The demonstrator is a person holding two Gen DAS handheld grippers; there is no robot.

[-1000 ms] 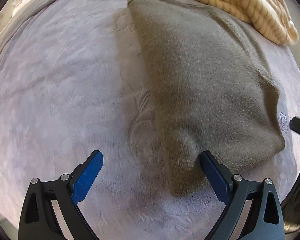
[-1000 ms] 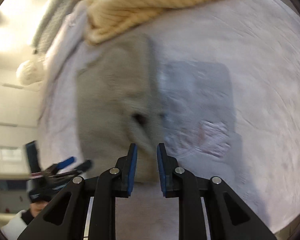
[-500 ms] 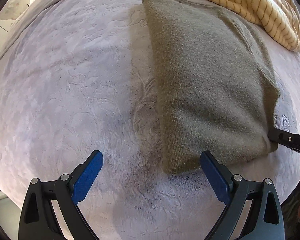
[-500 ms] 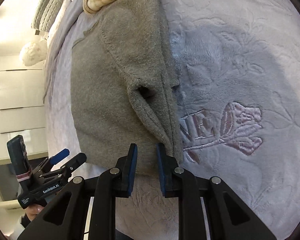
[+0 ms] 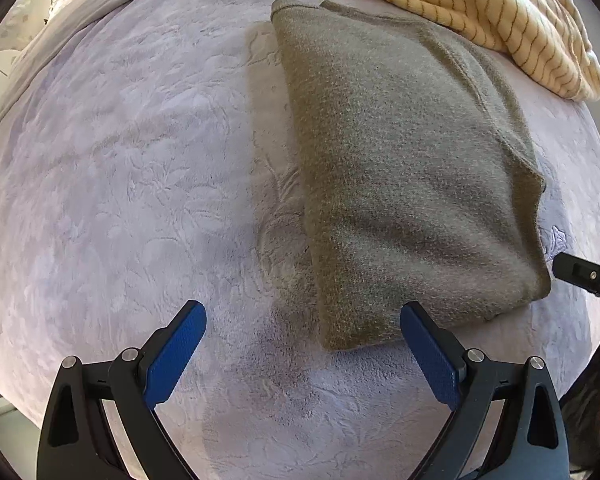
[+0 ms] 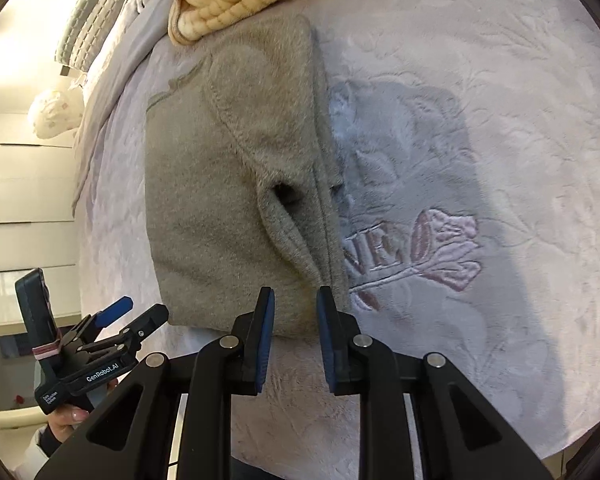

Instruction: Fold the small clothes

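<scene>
The left gripper [image 5: 302, 354], seen again at the left edge of the right wrist view [image 6: 140, 312], has drawn back and up off the garment [image 5: 412, 184]: a second ago its right pad pressed into the near corner and dented the knit, and now that pad [image 5: 428, 356] hangs just clear of the hem, jaws spread wide with nothing between them. The dent has sprung flat. That suggests the fold in hand is laid, and the garment now lies as a narrow olive-grey rectangle on the blanket [image 5: 120, 184], its far end tucked just under the striped cloth [image 5: 480, 16]. The left gripper points almost straight down at the blanket beside the garment's left edge.

On the right, the view has steadied from a blur. The right gripper [image 6: 296, 300] slants down at the garment's near right corner [image 6: 324, 280], where the hem layers bunch into a ridge with a small dark opening (a cuff or sleeve mouth, probably). Its jaws have just been opening a little; they stand narrowly apart, empty, the ridge's tip just beyond them. The embroidered rose [image 6: 432, 252] shows just right of that corner.
</scene>
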